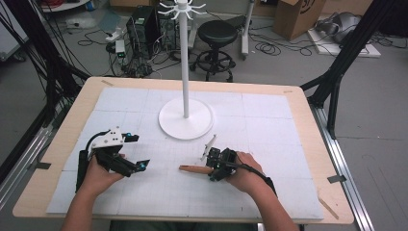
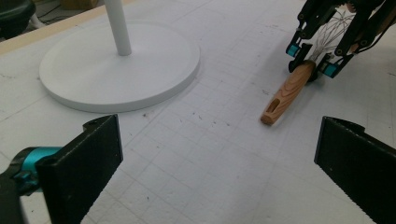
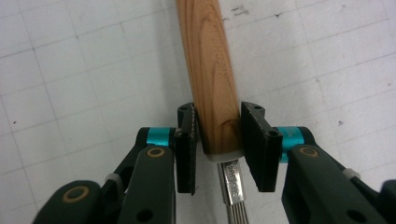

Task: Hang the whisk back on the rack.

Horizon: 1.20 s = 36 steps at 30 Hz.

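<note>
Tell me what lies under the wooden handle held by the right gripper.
Under the wooden handle lies the white gridded mat, and the handle's free end rests on it. The right gripper is closed on the handle near its metal collar; the mat directly beneath is covered.

L gripper (image 1: pixel 136 151) jaws wide apart; R gripper (image 1: pixel 213 167) jaws clamped, low.

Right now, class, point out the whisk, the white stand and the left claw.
whisk (image 3: pixel 212 70): right gripper view, on its wooden handle.
white stand (image 1: pixel 185 126): high view, on its round base.
left claw (image 1: pixel 136 151): high view, midway between its open tips.
</note>
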Available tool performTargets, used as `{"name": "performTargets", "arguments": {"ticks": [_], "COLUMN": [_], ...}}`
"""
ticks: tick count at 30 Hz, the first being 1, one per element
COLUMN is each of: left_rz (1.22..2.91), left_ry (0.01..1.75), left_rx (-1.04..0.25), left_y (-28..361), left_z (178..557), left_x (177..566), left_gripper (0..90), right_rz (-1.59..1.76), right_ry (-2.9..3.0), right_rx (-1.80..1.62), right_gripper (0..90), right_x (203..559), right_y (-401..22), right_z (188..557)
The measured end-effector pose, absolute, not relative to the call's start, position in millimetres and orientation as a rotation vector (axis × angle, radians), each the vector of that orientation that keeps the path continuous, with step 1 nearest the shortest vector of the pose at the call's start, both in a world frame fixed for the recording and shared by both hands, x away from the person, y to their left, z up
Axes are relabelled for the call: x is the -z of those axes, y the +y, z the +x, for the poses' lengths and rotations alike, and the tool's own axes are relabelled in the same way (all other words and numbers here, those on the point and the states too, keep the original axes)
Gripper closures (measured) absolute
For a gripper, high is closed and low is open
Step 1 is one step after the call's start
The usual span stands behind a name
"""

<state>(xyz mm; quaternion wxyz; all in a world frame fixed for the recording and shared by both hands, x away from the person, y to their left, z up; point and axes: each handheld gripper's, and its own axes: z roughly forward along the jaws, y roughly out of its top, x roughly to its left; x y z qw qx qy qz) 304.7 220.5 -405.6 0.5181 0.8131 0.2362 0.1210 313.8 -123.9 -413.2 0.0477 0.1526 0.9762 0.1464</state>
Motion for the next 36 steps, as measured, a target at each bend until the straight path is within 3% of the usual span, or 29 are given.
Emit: {"name": "performTargets", "arguments": {"ticks": [10, 26, 36], "left_rz": [1.949, 1.94, 1.928], "left_ry": [0.563, 0.562, 0.564], "left_rx": [-0.29, -0.294, -0.292], "left_y": [221.6, 222.1, 223.7], "left_z": [305.2, 304.5, 304.6], "left_x": [405.2, 404.1, 403.3], "left_gripper": [1.6, 1.6, 1.6], "right_rz": [0.519, 0.609, 0.595], "right_ry": [2.926, 2.623, 2.524], "right_rx": [-0.577, -1.192, -1.325], "right_gripper": [71.4, 71.3, 71.2], "right_x": [400.6, 312.9, 279.1], "right_y": [-133.5, -176.6, -184.9], "right_z": [316.2, 321.8, 334.9]}}
